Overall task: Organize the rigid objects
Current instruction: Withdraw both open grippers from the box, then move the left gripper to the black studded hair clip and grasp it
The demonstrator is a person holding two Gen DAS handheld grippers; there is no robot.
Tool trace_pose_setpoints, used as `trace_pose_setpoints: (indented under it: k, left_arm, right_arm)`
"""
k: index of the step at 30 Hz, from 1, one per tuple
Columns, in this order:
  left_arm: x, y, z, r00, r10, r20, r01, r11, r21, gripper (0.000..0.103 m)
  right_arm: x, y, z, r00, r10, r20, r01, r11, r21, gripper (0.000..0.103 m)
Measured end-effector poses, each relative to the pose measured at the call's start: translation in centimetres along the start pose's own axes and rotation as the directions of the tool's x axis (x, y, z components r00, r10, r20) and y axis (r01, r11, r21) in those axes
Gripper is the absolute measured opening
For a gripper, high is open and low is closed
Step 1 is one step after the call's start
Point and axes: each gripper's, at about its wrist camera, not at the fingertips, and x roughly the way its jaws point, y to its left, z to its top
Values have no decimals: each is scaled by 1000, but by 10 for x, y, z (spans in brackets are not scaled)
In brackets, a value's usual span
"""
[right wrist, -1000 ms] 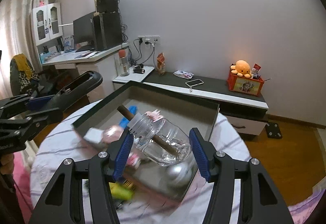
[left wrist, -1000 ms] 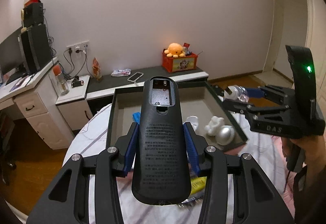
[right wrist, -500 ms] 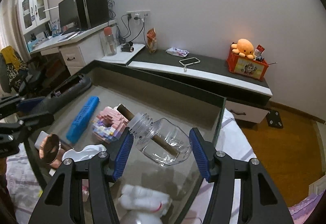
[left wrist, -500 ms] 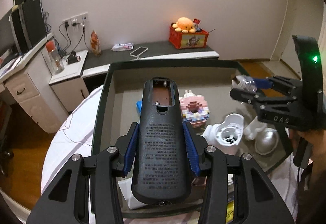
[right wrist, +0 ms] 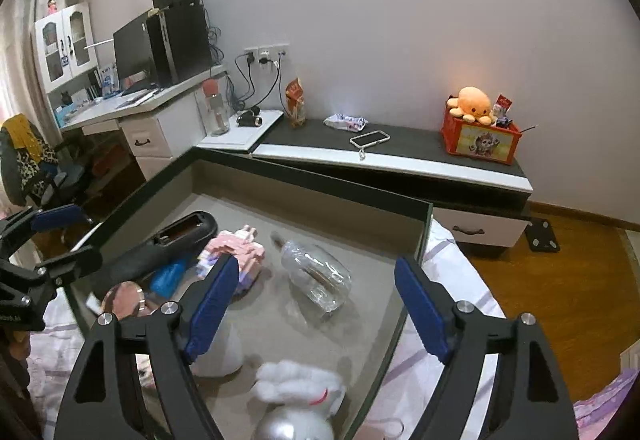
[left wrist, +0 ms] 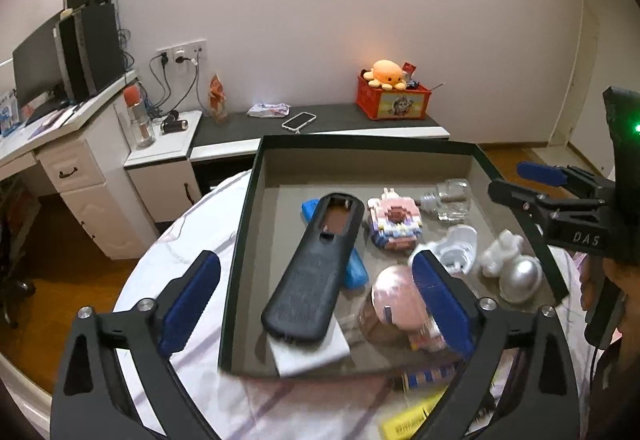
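Note:
A dark-rimmed tray [left wrist: 244, 224] sits on the round table. The black remote-like case [left wrist: 312, 272] lies in it, over a blue bar [left wrist: 356, 272] and a white card. My left gripper [left wrist: 316, 300] is open just behind it. The clear glass jar [right wrist: 316, 272] lies on its side in the tray [right wrist: 420, 232]; it also shows in the left wrist view [left wrist: 448, 198]. My right gripper [right wrist: 316, 304] is open above it and shows at the right of the left wrist view [left wrist: 524, 184].
The tray also holds a pink block toy [left wrist: 394, 220], a white cup [left wrist: 456, 248], a white figure [left wrist: 500, 252], a silver egg [left wrist: 520, 280] and a pink round object [left wrist: 396, 300]. Yellow items [left wrist: 412, 424] lie on the cloth near me. A desk and low cabinet stand behind.
Both grippers opened. The black case dropped from the left gripper into the tray, and the glass jar dropped from the right gripper onto the tray floor.

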Motion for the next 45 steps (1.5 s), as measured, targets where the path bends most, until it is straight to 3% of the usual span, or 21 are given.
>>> trace_pose_setpoints:
  k: [4,7,13,18,25,32,37,45]
  left_arm:
    - [-30,1,-14,1000,21,20,-20,999,-28,101]
    - [-50,0,-24,999,37,38,-34,998,-56,103]
    - [-91,-11,-54,998,49,39,-47,997,-60,103]
    - [-116,-25,-76,998,52,38,-49,997,-58,103]
    - [-136,-48,-95,998,50,31,-50,999,-23,103]
    - [-116,-77,-110,999,22,-44,-23,1000,-10,103]
    - [-81,-106,-118,992,2,-129,1,1000,24,103]
    - [-47,-125,-117,980,2,-197,2,1000,23,103]
  right_arm:
    - [-31,6,-4,999,-19,45,18,1000,17,83]
    - [-57,16,-10,996,-27,88,26,1000,17,92]
    - [-103,40,-33,990,-26,136,25,1000,10,92]
    - [-130,53,-59,988,-52,144,50,999,18,92]
    - [-151,55,-92,993,-10,121,2,998,64,92]
    - [-152,39,-116,997,-19,79,11,995,102,92]
    - [-141,17,-133,999,-26,39,20,989,145,92]
    - [-120,-9,-150,1000,-2,-13,5,980,198,92]
